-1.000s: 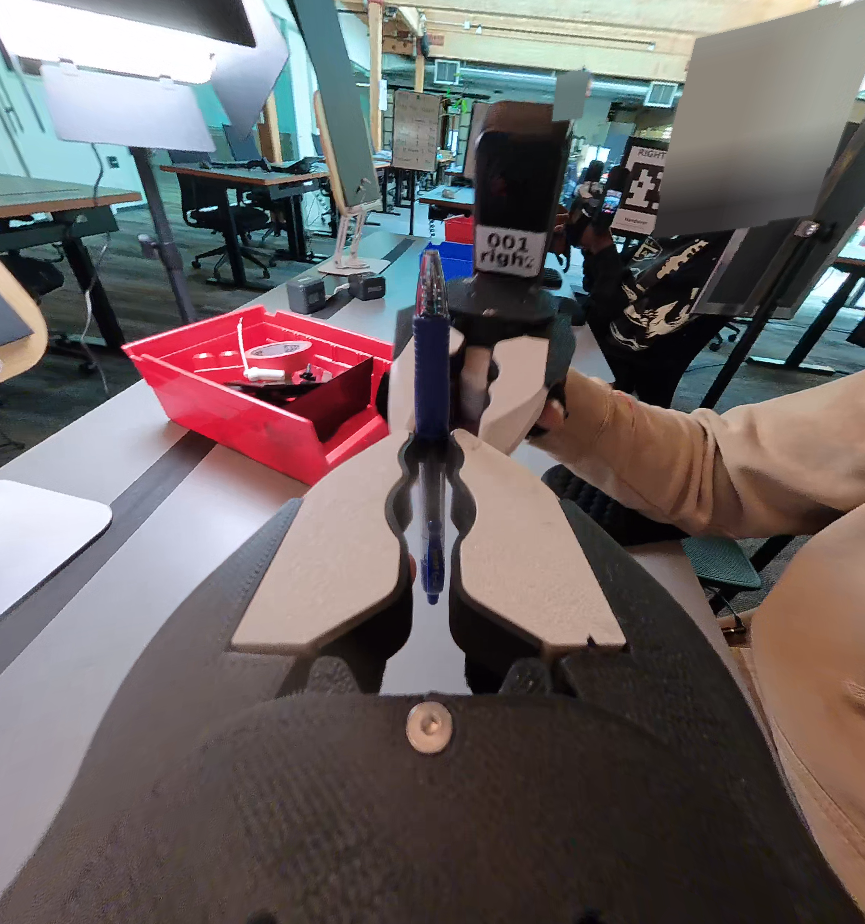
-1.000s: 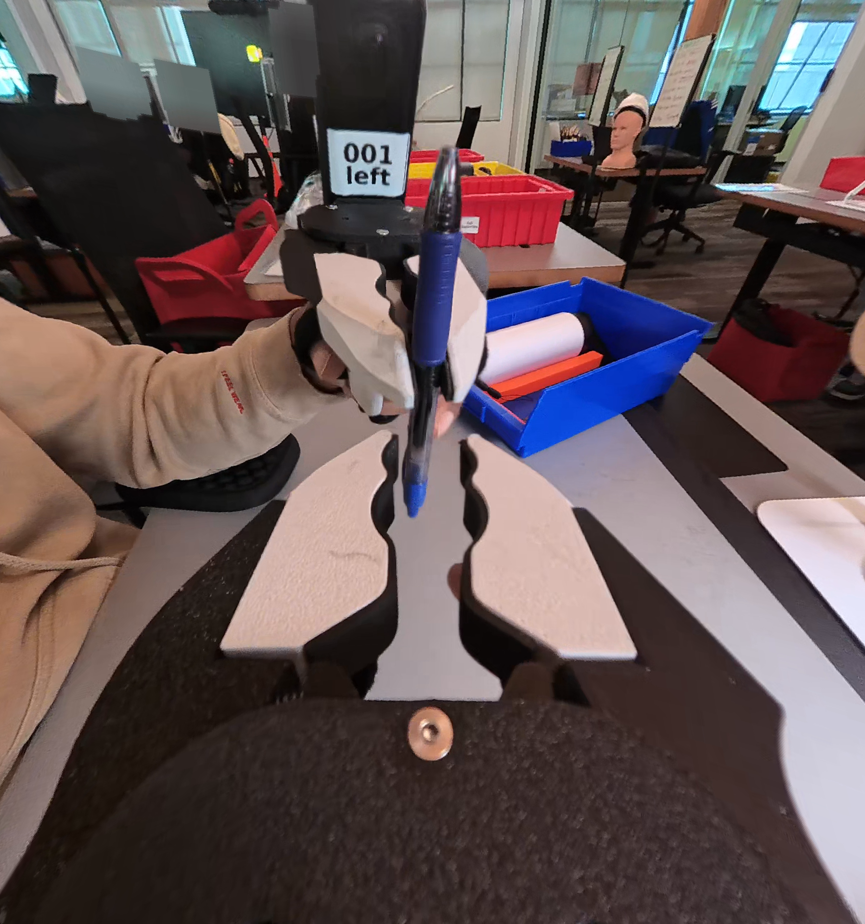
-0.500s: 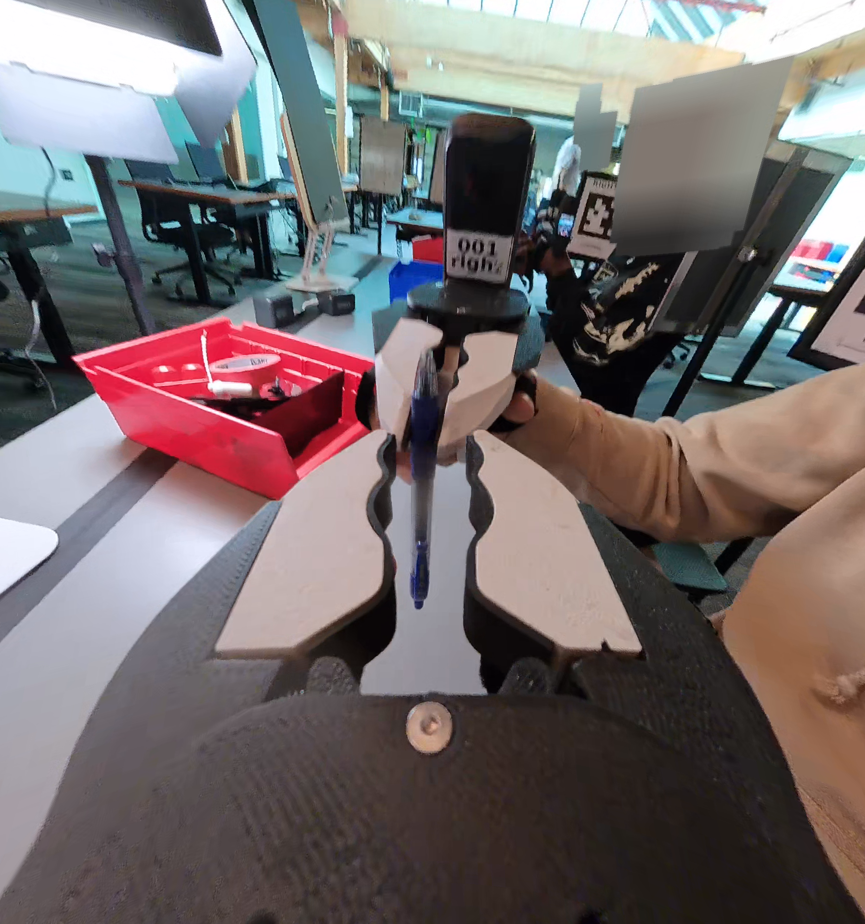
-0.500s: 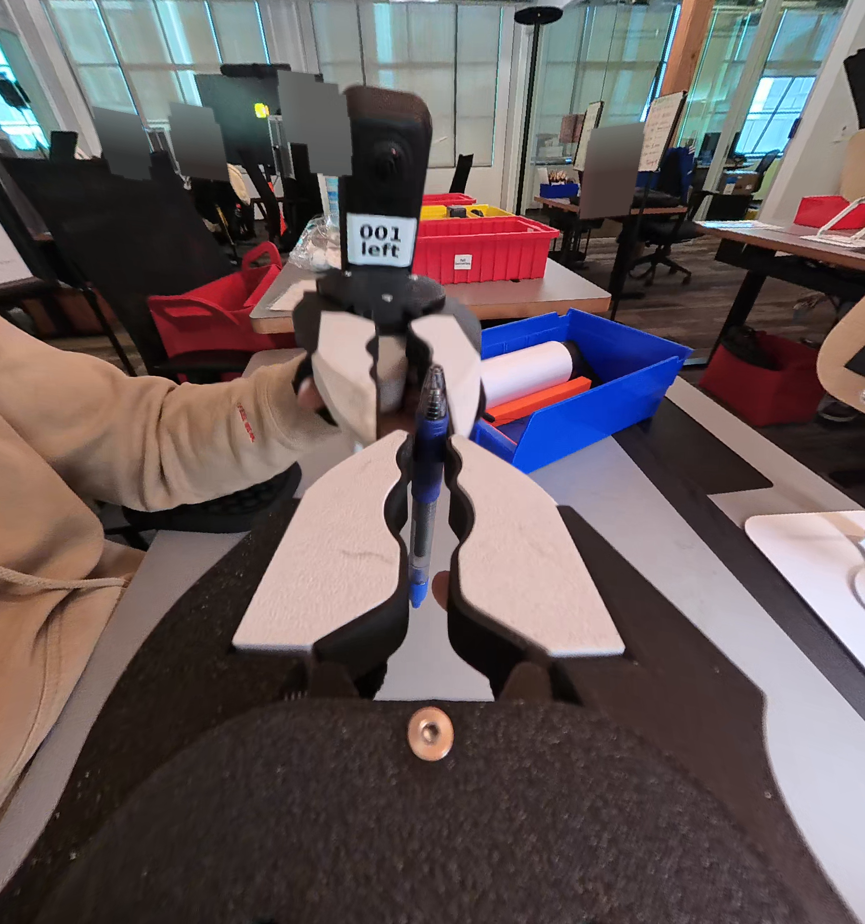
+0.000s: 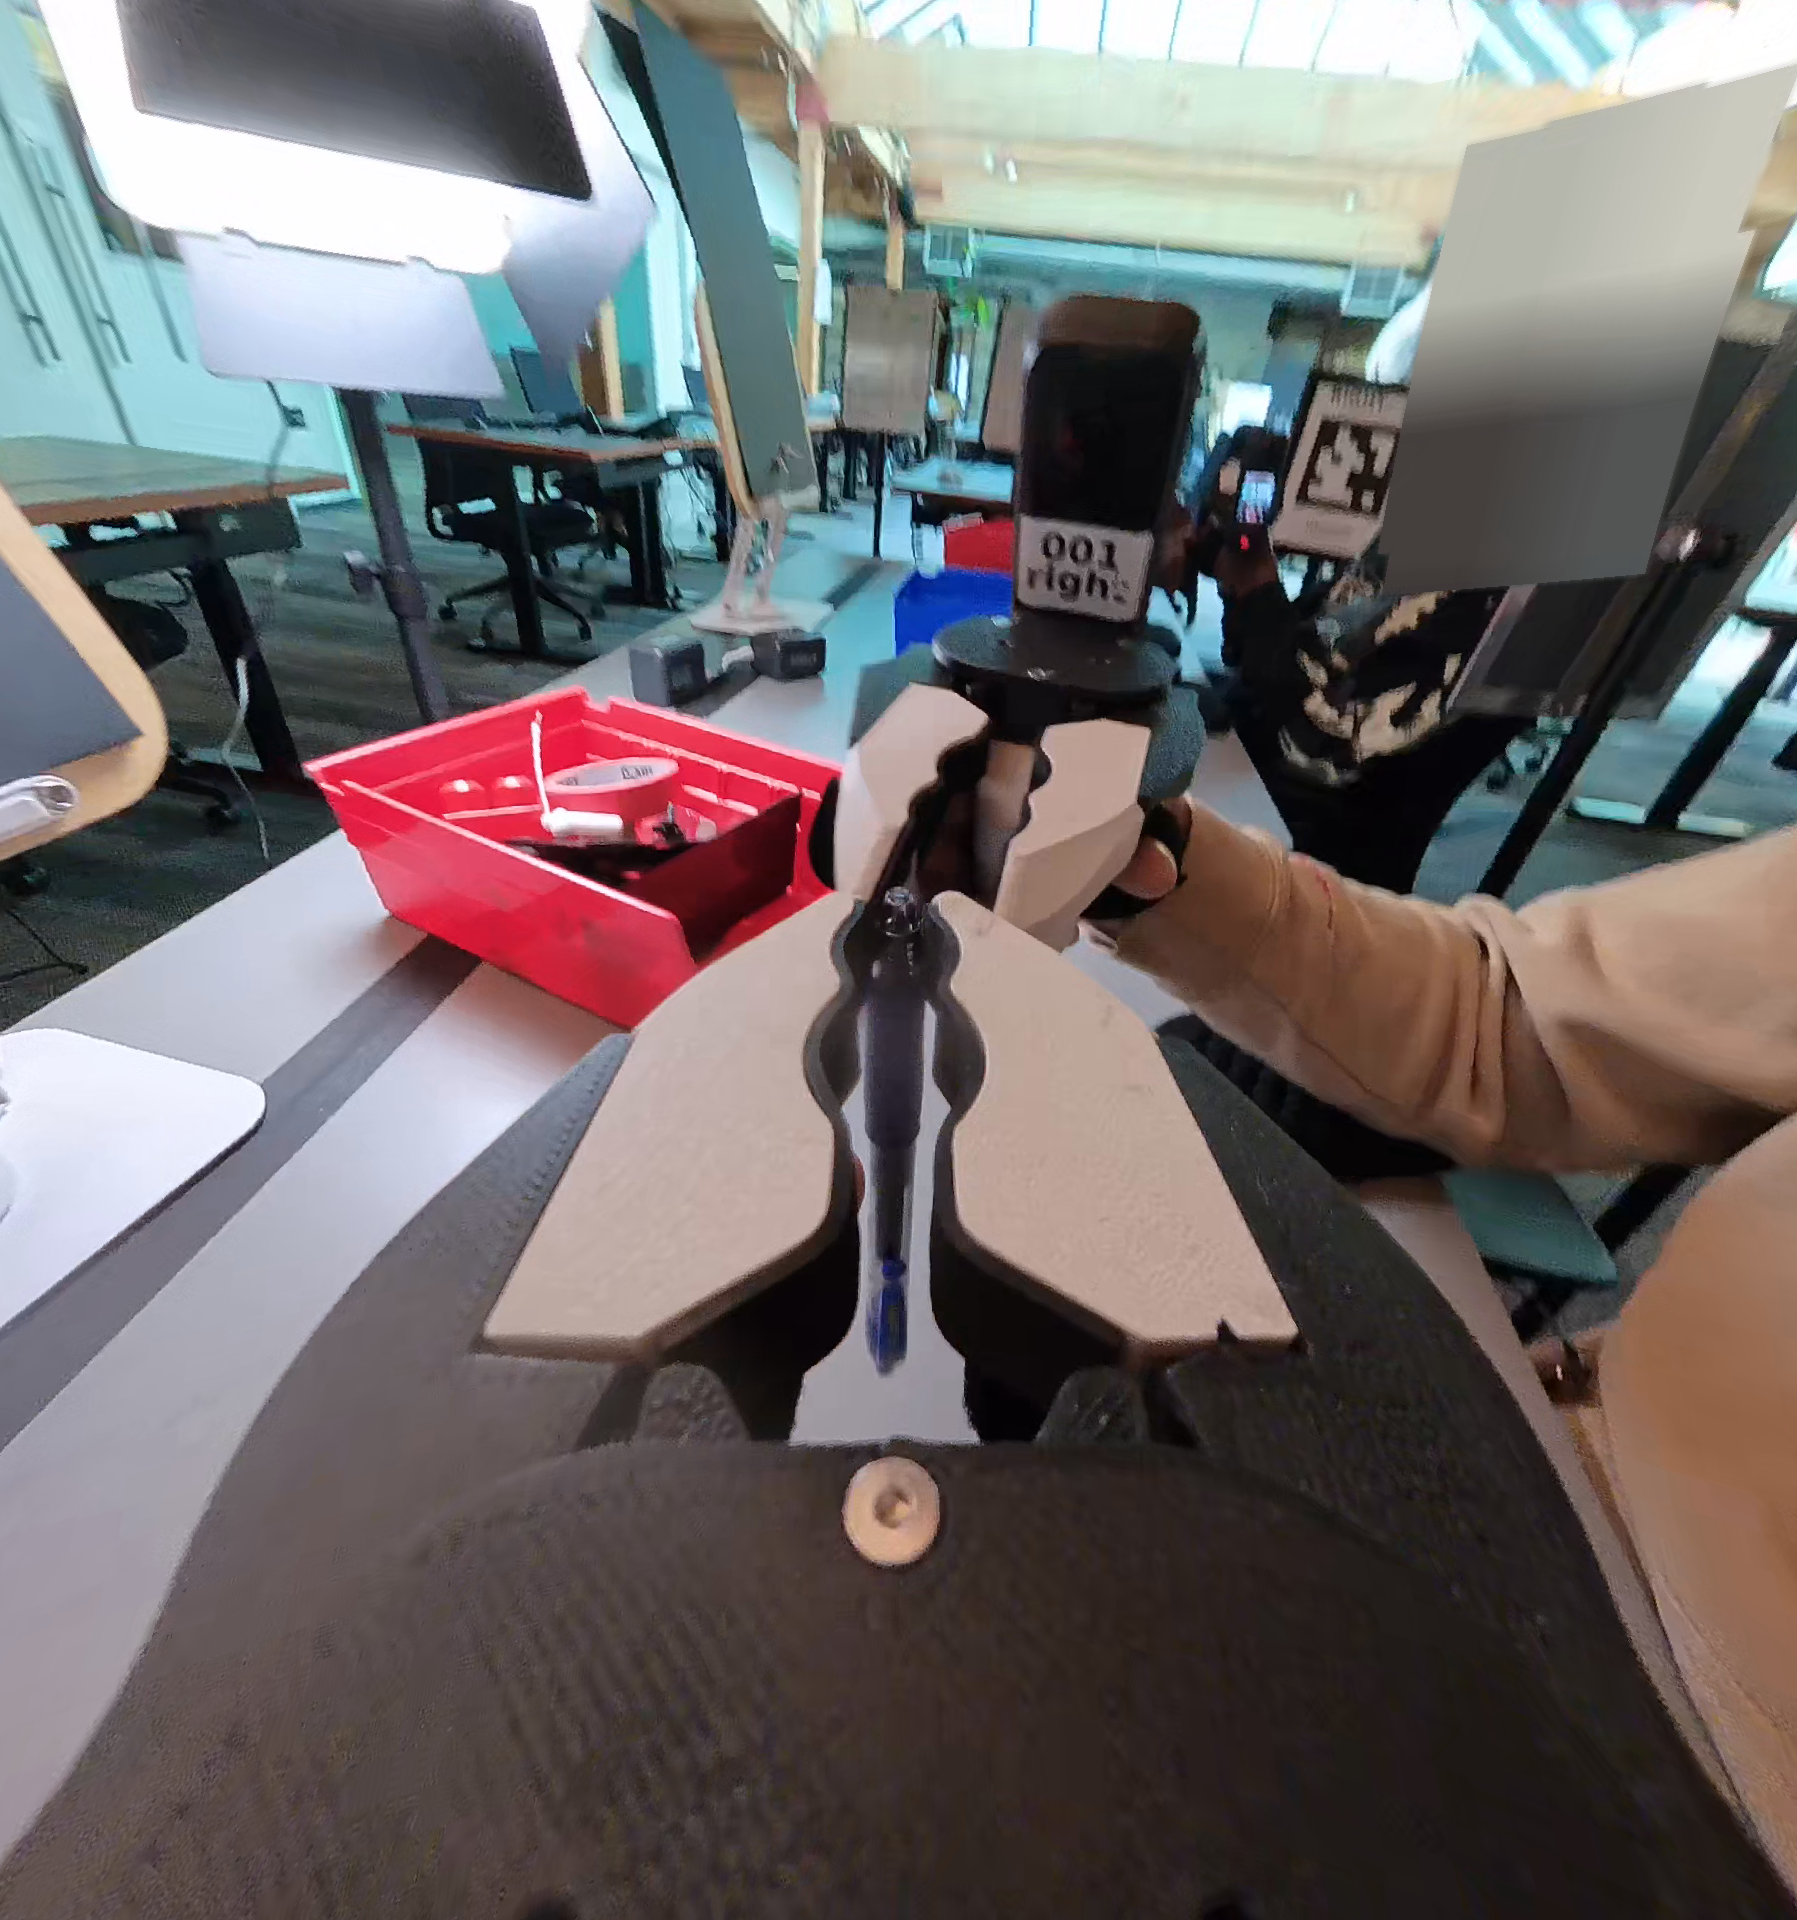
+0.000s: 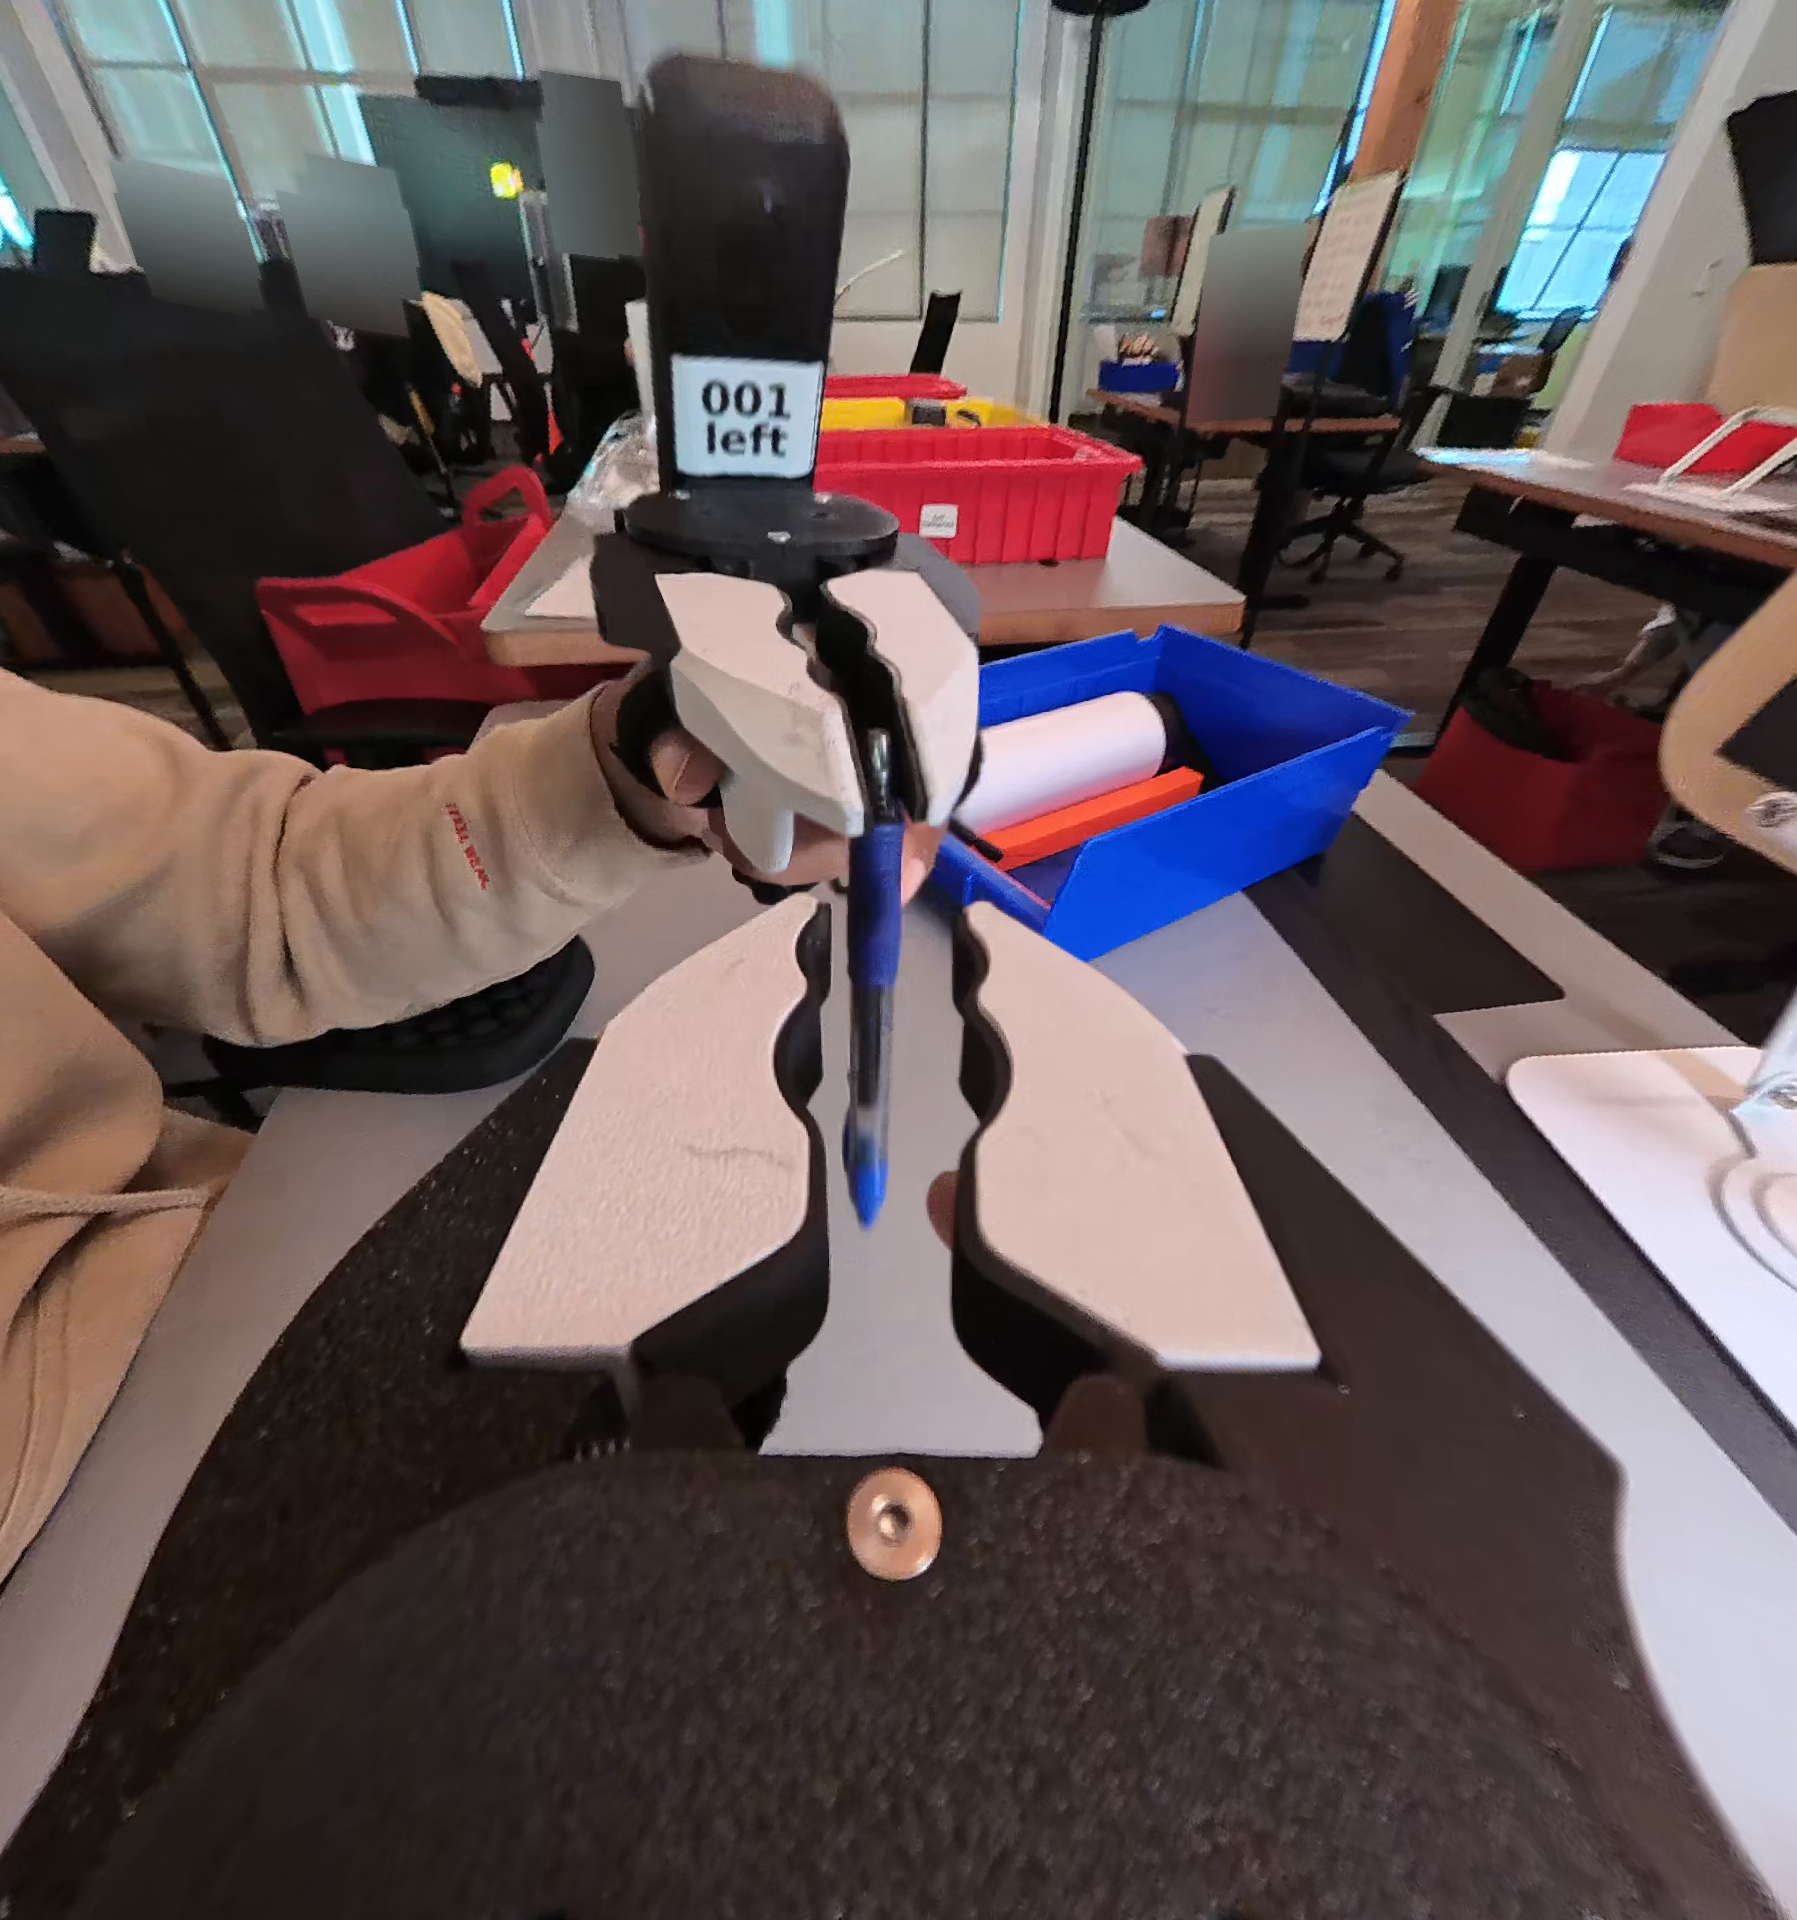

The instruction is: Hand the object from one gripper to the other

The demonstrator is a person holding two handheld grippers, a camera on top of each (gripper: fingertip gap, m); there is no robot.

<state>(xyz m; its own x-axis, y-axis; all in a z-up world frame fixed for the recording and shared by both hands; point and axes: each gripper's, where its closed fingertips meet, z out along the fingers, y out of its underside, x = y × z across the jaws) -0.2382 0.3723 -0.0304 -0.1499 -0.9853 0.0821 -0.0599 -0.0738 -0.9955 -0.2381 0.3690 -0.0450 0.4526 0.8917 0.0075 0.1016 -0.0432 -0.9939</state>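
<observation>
Pinching blue pen (image 5: 889,1091), left tool (image 5: 894,916); right tool (image 6: 889,914) spread, over grey office desk (image 5: 198,977).

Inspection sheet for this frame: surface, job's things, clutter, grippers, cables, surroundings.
surface: grey table with a dark strip along it
job's things: blue pen, upright, tip down
clutter: red bin with a tape roll; blue bin with a white roll; white stand base
grippers: left gripper jaws shut on the pen; right gripper jaws open either side, not touching
cables: thin cord hanging near a light stand
surroundings: office desks, chairs, windows
</observation>
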